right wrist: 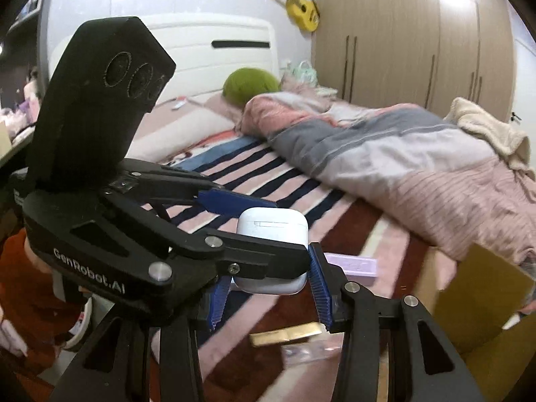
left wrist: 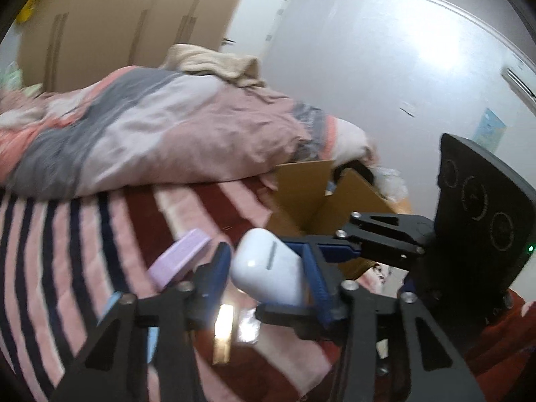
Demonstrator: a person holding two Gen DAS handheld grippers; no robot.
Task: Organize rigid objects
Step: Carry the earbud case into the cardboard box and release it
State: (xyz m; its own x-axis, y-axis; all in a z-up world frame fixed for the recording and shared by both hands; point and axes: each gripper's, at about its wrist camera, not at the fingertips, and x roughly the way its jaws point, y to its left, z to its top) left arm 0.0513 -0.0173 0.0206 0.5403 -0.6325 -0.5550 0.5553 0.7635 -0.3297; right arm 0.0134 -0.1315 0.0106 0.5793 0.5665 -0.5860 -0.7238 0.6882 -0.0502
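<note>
A white earbuds case [left wrist: 264, 264] hangs above the striped bed cover [left wrist: 67, 268], gripped from two sides. In the left wrist view my left gripper [left wrist: 264, 263] has its blue pads pressed on the case's left and right faces. My right gripper [left wrist: 294, 284] reaches in from the right, with one finger above and one below the case. In the right wrist view the case [right wrist: 271, 224] sits between my right gripper's [right wrist: 269, 289] pads, and my left gripper [right wrist: 288, 231] clamps it from the left. A lilac flat box [left wrist: 177, 261] and a gold bar [left wrist: 223, 335] lie on the cover below.
An open cardboard box [left wrist: 311, 194] stands at the bed's edge to the right. A pink and grey duvet [left wrist: 150, 127] is heaped across the bed behind. A clear plastic packet [right wrist: 301, 351] lies near the gold bar [right wrist: 284, 335]. A red sleeve [right wrist: 26, 284] shows at the left.
</note>
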